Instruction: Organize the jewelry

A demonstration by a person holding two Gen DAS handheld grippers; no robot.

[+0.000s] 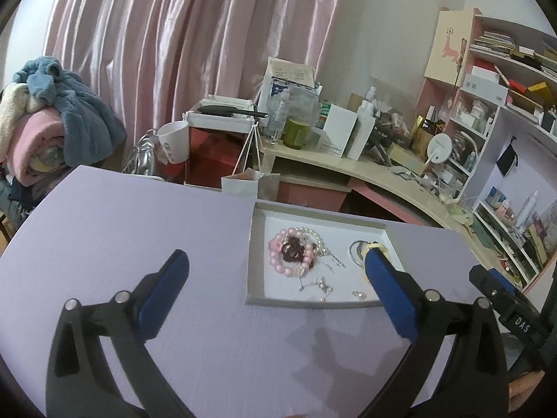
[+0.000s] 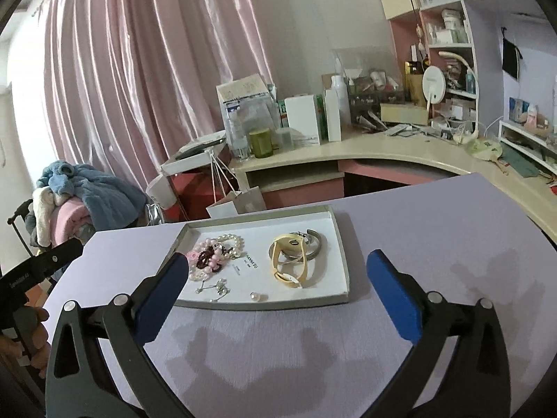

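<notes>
A shallow white tray (image 2: pixel 343 254) (image 1: pixel 256 244) lies on the lilac table. It holds a heap of pink, pearl and dark red bead bracelets (image 2: pixel 214 254) (image 1: pixel 294 252), a yellow strap watch with a silver bangle (image 2: pixel 296 254), small earrings (image 2: pixel 217 289) (image 1: pixel 322 284) and a single pearl (image 2: pixel 256 296). My left gripper (image 1: pixel 276 271) is open and empty above the table, its right finger hiding part of the bangle (image 1: pixel 357 250). My right gripper (image 2: pixel 278 275) is open and empty, just in front of the tray.
A cluttered beige desk (image 2: pixel 383 146) with boxes, bottles and a round mirror stands behind the table. Pink shelves (image 1: pixel 487 104) are at the right. A pile of blankets (image 1: pixel 45 122) is at the left. A paper bag (image 2: pixel 236 202) hangs behind the table edge.
</notes>
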